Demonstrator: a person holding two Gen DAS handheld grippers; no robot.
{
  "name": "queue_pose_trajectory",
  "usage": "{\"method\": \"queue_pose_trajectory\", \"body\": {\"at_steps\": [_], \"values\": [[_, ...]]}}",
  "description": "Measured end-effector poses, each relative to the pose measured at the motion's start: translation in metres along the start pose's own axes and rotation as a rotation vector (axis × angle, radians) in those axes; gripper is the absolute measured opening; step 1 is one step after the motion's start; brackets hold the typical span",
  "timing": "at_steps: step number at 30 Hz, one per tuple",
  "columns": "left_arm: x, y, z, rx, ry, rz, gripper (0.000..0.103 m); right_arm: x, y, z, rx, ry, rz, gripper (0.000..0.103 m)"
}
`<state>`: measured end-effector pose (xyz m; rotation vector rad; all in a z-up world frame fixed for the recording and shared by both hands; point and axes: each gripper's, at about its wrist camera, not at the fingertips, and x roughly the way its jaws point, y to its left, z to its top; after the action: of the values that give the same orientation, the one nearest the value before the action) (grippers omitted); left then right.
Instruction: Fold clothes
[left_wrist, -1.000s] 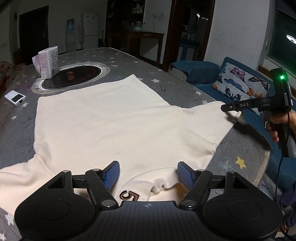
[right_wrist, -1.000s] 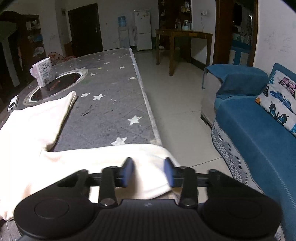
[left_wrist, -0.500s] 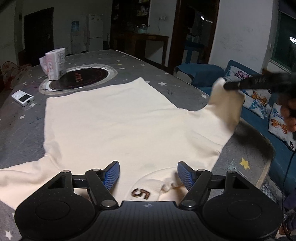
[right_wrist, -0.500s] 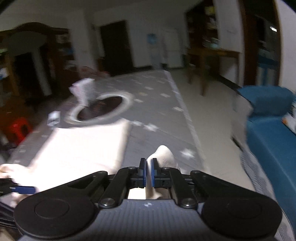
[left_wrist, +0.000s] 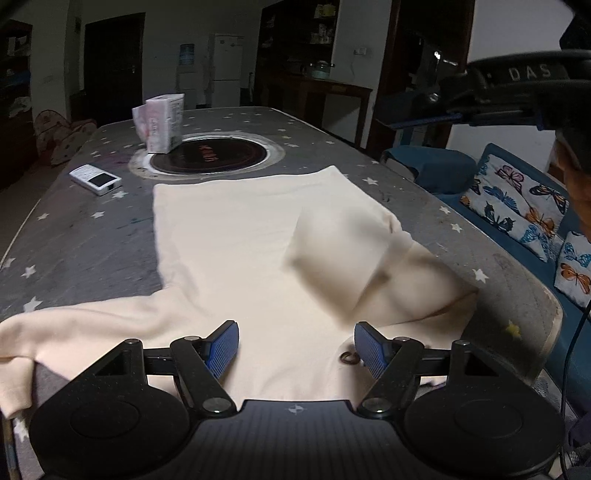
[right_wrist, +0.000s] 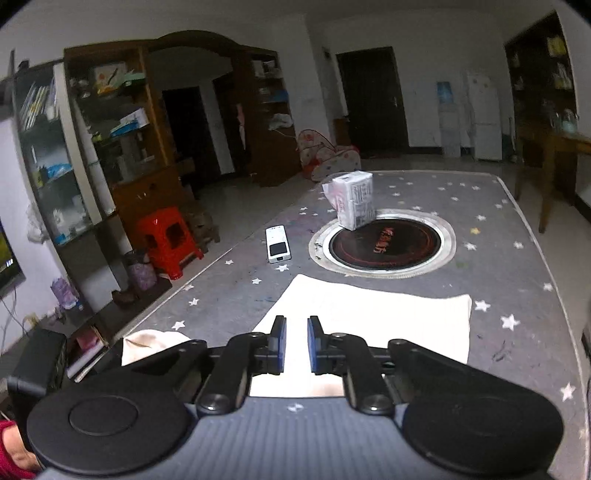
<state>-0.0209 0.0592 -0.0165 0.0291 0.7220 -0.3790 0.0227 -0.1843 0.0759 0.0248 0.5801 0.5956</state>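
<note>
A cream sweatshirt (left_wrist: 236, 251) lies flat on the grey star-patterned table (left_wrist: 81, 236). Its right sleeve (left_wrist: 336, 258) is blurred, folded in over the body. Its left sleeve (left_wrist: 74, 325) stretches out to the table's left edge. My left gripper (left_wrist: 295, 347) hangs open over the collar end, with nothing between its blue pads (left_wrist: 221, 347). My right gripper (right_wrist: 297, 343) is high above the sweatshirt (right_wrist: 369, 325), jaws a little apart and empty. In the left wrist view, it shows at the upper right (left_wrist: 417, 123).
A round hob (left_wrist: 207, 155) is set into the far table, with a tissue pack (left_wrist: 162, 123) on its rim and a white remote (left_wrist: 96, 180) to the left. A blue sofa with butterfly cushions (left_wrist: 517, 199) runs along the right. A red stool (right_wrist: 168, 240) stands left of the table.
My right gripper shut on the right sleeve, lifted it over the body and has opened; the sleeve now drops onto the sweatshirt. My left gripper stayed open near the collar.
</note>
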Motion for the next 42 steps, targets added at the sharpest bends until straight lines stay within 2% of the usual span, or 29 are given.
{"method": "queue_pose_trajectory", "body": {"at_steps": [1, 3, 9, 13, 19, 22, 24, 26, 28, 32, 38, 42], "values": [[-0.001, 0.002, 0.0, -0.002, 0.0, 0.002, 0.072, -0.001, -0.001, -0.001, -0.006, 0.006, -0.008, 0.015], [-0.001, 0.005, 0.0, -0.004, 0.002, 0.007, 0.072, -0.001, -0.007, -0.005, -0.009, 0.034, -0.039, 0.031], [0.008, -0.009, 0.011, 0.047, -0.005, -0.015, 0.072, -0.003, -0.033, -0.034, -0.047, 0.174, -0.176, 0.032], [0.02, -0.032, 0.023, 0.115, -0.008, -0.046, 0.072, 0.0, -0.053, -0.055, -0.015, 0.241, -0.211, 0.034], [0.054, -0.06, 0.032, 0.193, 0.032, -0.054, 0.07, 0.005, -0.069, -0.072, 0.007, 0.275, -0.219, 0.039], [0.069, -0.069, 0.029, 0.244, 0.044, -0.01, 0.059, 0.008, -0.073, -0.071, 0.012, 0.275, -0.213, 0.039], [0.07, -0.071, 0.026, 0.26, 0.022, 0.014, 0.047, 0.011, -0.074, -0.07, 0.015, 0.267, -0.213, 0.04], [0.067, -0.069, 0.027, 0.245, 0.011, 0.029, 0.028, 0.015, -0.075, -0.067, 0.017, 0.258, -0.207, 0.04], [0.061, -0.064, 0.028, 0.219, -0.005, 0.049, 0.014, 0.021, -0.074, -0.065, 0.012, 0.249, -0.2, 0.04], [0.044, -0.047, 0.028, 0.136, -0.046, 0.095, 0.011, 0.033, -0.064, -0.063, -0.038, 0.239, -0.196, 0.04], [0.018, -0.003, 0.019, -0.05, -0.07, 0.199, 0.01, 0.051, -0.049, -0.065, -0.14, 0.237, -0.201, 0.04], [0.013, 0.013, 0.012, -0.106, -0.048, 0.2, 0.011, 0.059, -0.048, -0.065, -0.166, 0.237, -0.179, 0.039]]}}
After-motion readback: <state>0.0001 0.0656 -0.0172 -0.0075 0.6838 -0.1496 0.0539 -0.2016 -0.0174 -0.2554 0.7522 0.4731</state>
